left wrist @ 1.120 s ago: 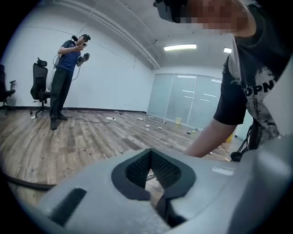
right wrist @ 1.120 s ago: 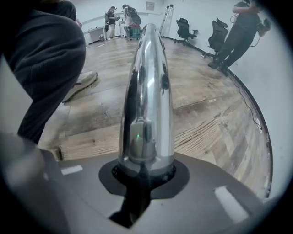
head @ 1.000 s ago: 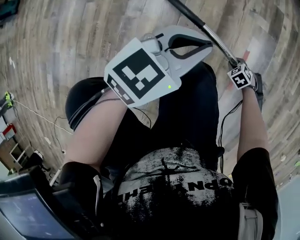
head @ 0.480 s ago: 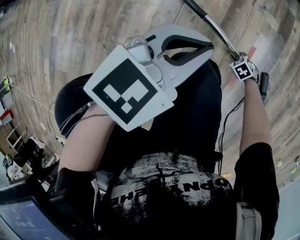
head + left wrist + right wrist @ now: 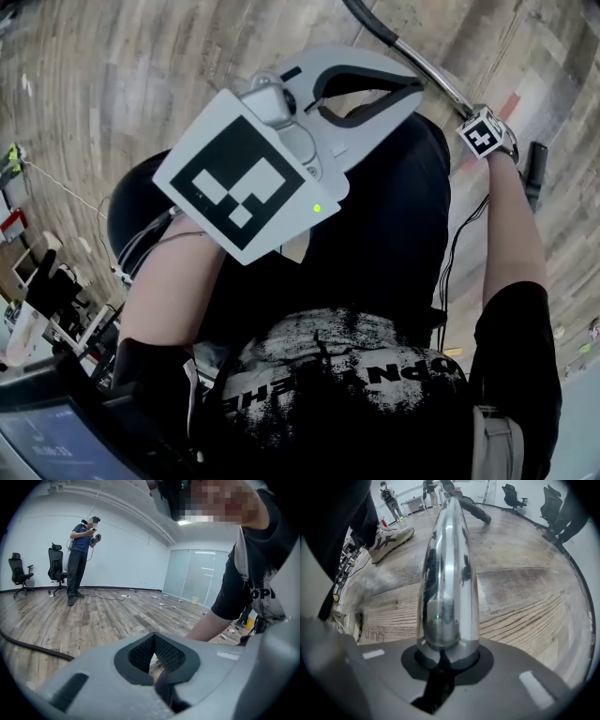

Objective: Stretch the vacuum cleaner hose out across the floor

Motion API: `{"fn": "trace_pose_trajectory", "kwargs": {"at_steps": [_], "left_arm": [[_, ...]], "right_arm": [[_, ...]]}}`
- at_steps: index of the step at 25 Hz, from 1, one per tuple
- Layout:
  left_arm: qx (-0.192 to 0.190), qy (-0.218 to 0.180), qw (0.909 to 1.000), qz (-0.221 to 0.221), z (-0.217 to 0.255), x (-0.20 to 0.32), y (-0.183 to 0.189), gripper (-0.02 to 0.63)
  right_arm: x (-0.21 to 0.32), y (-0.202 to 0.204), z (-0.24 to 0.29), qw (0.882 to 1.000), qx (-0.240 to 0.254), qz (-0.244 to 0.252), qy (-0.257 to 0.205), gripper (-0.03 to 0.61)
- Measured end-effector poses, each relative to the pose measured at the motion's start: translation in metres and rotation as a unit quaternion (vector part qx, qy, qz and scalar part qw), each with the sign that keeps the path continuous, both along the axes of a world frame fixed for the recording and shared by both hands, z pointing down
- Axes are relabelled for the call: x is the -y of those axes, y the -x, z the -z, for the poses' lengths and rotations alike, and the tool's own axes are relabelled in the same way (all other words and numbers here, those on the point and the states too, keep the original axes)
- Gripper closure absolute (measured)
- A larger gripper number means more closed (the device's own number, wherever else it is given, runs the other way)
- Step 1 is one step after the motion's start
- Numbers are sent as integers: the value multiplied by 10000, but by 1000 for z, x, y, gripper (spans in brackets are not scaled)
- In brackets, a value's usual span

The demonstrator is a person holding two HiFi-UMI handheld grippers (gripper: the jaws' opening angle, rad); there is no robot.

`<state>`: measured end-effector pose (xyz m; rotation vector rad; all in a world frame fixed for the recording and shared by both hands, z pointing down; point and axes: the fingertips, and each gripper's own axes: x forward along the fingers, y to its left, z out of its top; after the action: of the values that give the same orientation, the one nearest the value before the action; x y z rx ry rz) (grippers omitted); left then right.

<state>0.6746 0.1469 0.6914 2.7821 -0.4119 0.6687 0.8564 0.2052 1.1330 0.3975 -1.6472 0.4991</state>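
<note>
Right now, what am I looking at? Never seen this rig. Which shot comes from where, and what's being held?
There is no robot here: a person holds a two-jaw tool in each hand. The head view comes from a camera on the person's head, looking down past their body at the wooden floor. The left gripper view and the right gripper view come from cameras riding on each tool, looking along its jaws. The left tool is up in front of the chest, jaws together, holding nothing. The right tool points down and is clamped on the vacuum cleaner's shiny metal tube. A black hose lies across the floor. The checkered cubes are part of the tools. Farther off are another person and office chairs.
</note>
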Motion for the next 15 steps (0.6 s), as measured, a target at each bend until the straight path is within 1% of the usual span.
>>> {"fn": "trace_pose_trajectory", "kwargs": {"at_steps": [1,5,8,10,12,13,14,15], "left_arm": [[-42,0,10000,24,2,1,-1,614],[-94,23,9999,54,6,1,-2,614],[-88,35,9999,62,5,1,-2,614],[-117,39,9999,74,7,1,-3,614],[-159,33,9998,60,10,0,-4,614],[-170,23,9998,41,11,0,-5,614],[-175,5,9998,18,12,0,-5,614],[-183,-19,9998,-2,13,0,-6,614]], "right_arm": [[-1,-1,0,10000,-12,20,74,520],[-2,-3,0,10000,10,27,48,517],[6,0,1,9998,4,101,-181,515],[7,2,1,9996,-57,151,-246,517],[3,1,0,9996,-175,162,-153,522],[-3,-2,0,9996,-272,105,21,511],[-12,-6,-2,9989,-372,8,275,477],[-19,-8,-2,9978,-435,-67,497,404]]}}
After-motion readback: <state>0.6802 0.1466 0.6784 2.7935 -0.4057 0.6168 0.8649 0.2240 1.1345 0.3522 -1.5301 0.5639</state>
